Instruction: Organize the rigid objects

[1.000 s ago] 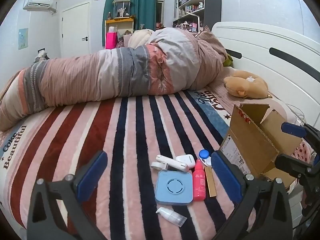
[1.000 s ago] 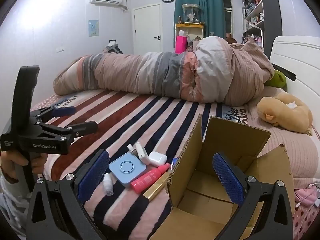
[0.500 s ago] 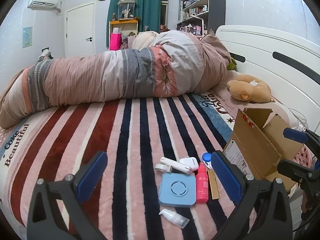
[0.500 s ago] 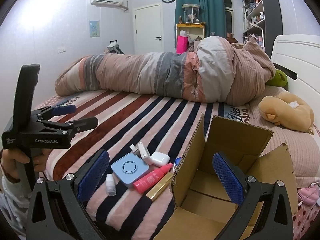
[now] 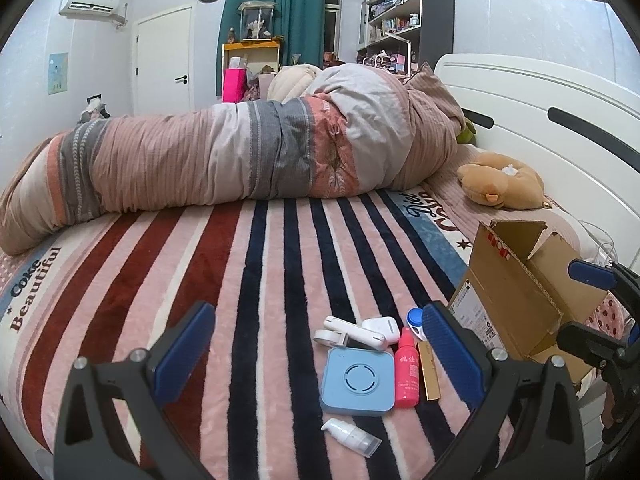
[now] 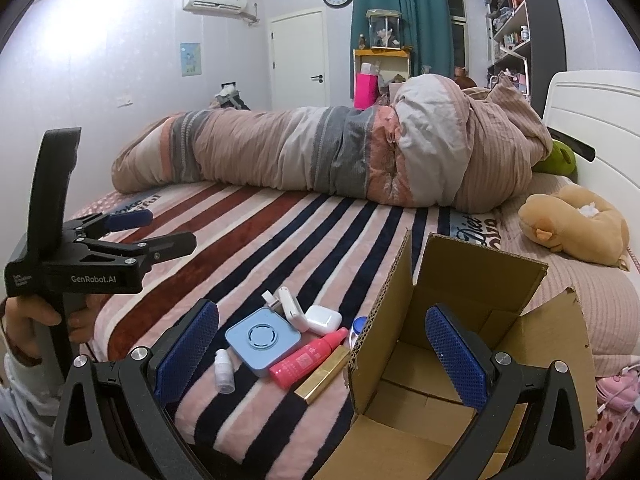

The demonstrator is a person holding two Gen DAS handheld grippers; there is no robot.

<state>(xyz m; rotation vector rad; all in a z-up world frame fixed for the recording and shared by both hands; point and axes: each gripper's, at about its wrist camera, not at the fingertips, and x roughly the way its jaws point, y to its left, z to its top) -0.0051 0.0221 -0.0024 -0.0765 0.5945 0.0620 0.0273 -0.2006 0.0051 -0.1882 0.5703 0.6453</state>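
A cluster of small items lies on the striped blanket near the bed's front edge: a light blue square case (image 5: pixel 357 381) (image 6: pixel 264 341), a pink bottle (image 5: pixel 407 369) (image 6: pixel 308 358), a gold tube (image 5: pixel 428 365) (image 6: pixel 322 376), a white earbud case (image 5: pixel 382 327) (image 6: pixel 323 319), a white folding gadget (image 5: pixel 352 333) (image 6: pixel 290 307), a small white dropper bottle (image 5: pixel 352 437) (image 6: pixel 224 372) and a blue-capped lens case (image 5: pixel 415 317). An open, empty cardboard box (image 5: pixel 516 300) (image 6: pixel 460 344) stands right of them. My left gripper (image 5: pixel 320 364) is open above the cluster. My right gripper (image 6: pixel 322 360) is open at the box's left wall.
A rolled striped duvet (image 5: pixel 240 160) lies across the far side of the bed. A tan plush toy (image 5: pixel 502 186) rests by the white headboard (image 5: pixel 560 100). Pink items and cables (image 6: pixel 618 390) lie at the right bed edge.
Both grippers have drifted slightly; the items and box appear a little farther right and lower in the left wrist view. Nothing was picked up.
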